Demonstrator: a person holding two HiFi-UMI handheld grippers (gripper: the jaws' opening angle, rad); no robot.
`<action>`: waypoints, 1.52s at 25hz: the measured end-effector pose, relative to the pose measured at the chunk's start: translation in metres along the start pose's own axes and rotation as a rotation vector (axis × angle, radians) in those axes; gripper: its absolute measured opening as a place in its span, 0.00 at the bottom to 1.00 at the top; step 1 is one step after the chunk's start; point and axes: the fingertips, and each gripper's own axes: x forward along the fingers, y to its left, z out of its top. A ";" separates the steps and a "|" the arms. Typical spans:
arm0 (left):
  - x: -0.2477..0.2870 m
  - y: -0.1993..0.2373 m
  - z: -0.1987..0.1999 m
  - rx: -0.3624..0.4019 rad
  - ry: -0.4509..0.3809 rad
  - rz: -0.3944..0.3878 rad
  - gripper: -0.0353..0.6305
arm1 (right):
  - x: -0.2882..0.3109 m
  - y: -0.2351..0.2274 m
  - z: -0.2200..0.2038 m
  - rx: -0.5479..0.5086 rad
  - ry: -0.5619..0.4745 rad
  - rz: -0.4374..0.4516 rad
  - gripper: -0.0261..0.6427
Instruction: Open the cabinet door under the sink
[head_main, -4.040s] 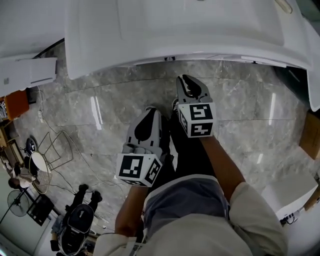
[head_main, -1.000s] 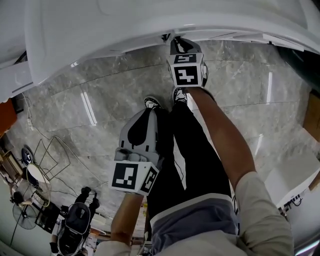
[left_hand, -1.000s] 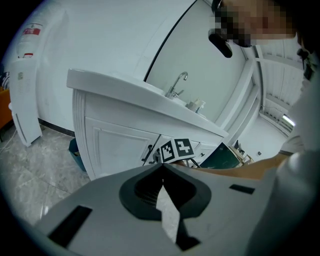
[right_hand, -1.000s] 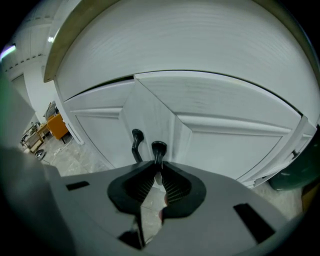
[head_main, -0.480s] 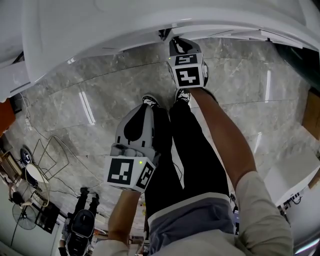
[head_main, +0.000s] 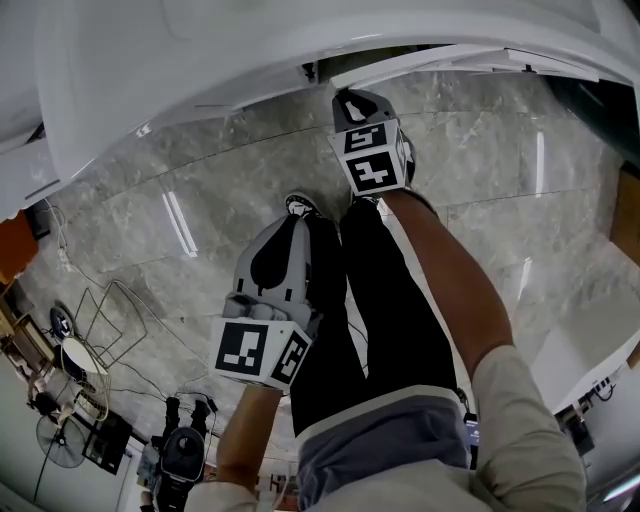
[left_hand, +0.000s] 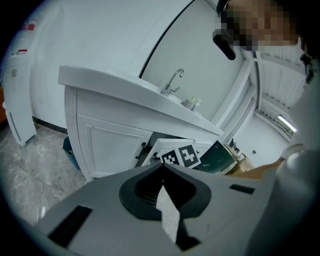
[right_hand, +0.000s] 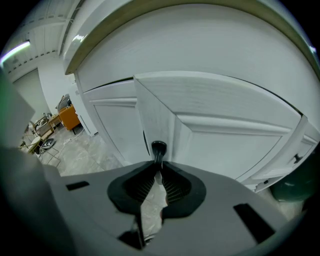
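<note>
My right gripper (right_hand: 158, 172) is pinched on the black knob (right_hand: 158, 148) of the cabinet door (right_hand: 225, 135), which stands ajar under the sink counter (head_main: 180, 70). In the head view I cannot pick out the knob beneath that overhang. My left gripper (left_hand: 161, 169) hangs back, jaws together, empty. The cabinet's inside is too dark to read.

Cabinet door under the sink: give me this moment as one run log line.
phase: opening pull | right gripper: shut on knob | cabinet door: partly open | left gripper: shut, empty
</note>
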 end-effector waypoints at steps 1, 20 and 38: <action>0.000 -0.001 0.000 0.000 0.001 -0.001 0.05 | -0.002 0.001 -0.003 0.004 0.002 0.001 0.12; 0.014 -0.022 0.013 -0.007 0.018 -0.033 0.05 | -0.025 0.004 -0.028 -0.085 0.034 0.053 0.12; 0.031 -0.036 0.012 0.010 0.064 -0.065 0.05 | -0.046 0.004 -0.052 -0.159 0.060 0.112 0.12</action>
